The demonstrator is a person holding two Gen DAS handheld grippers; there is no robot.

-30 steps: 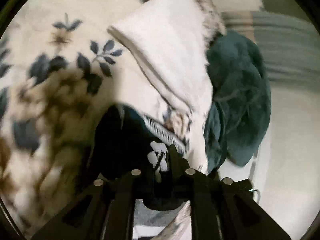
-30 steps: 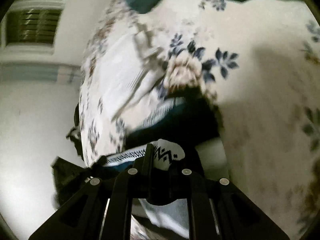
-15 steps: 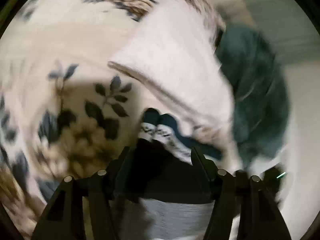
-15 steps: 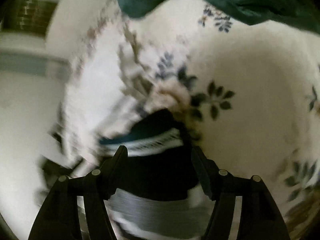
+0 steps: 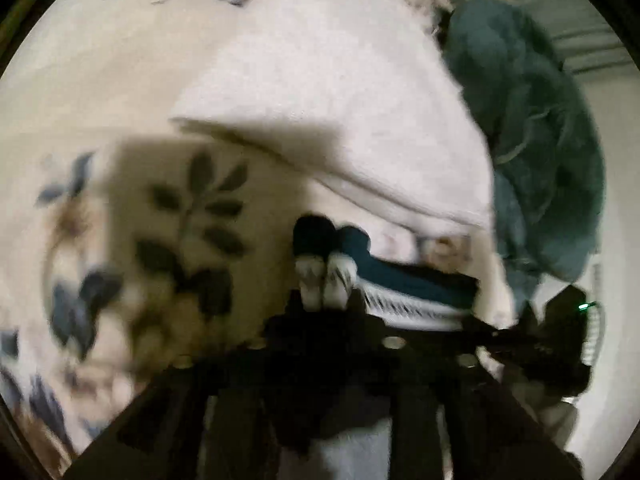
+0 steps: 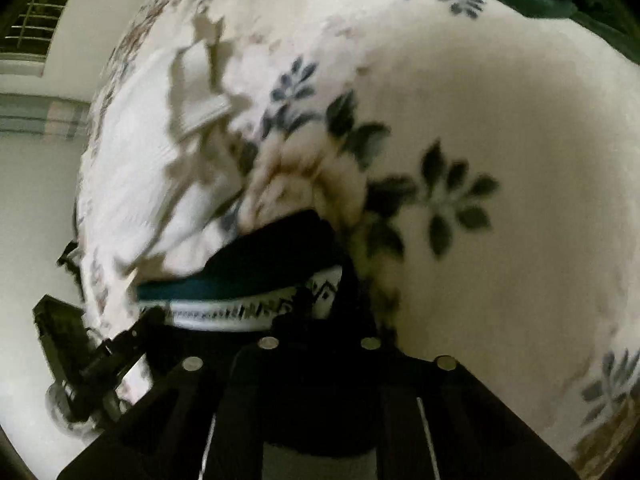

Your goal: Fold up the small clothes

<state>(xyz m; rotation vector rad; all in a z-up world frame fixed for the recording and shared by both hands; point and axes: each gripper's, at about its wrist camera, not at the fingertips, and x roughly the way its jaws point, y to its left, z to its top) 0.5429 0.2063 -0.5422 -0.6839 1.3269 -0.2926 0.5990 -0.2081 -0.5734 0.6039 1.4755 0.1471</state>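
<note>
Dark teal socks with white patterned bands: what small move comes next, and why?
Probably lift both ends to fold: the left gripper and right gripper have just been closing with the dark teal socks between their jaws, stretched on the floral bedspread.

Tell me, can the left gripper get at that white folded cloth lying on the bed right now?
Probably not at once: the left gripper has just been closing around the patterned socks, which lie between it and the white cloth. Nothing else blocks the way.

- A home bedroom, by the look of it;
- floral bedspread (image 6: 500, 112) over a bed;
- white towel (image 5: 340, 92); teal garment (image 5: 540, 140);
- louvred window (image 6: 36, 12).
</note>
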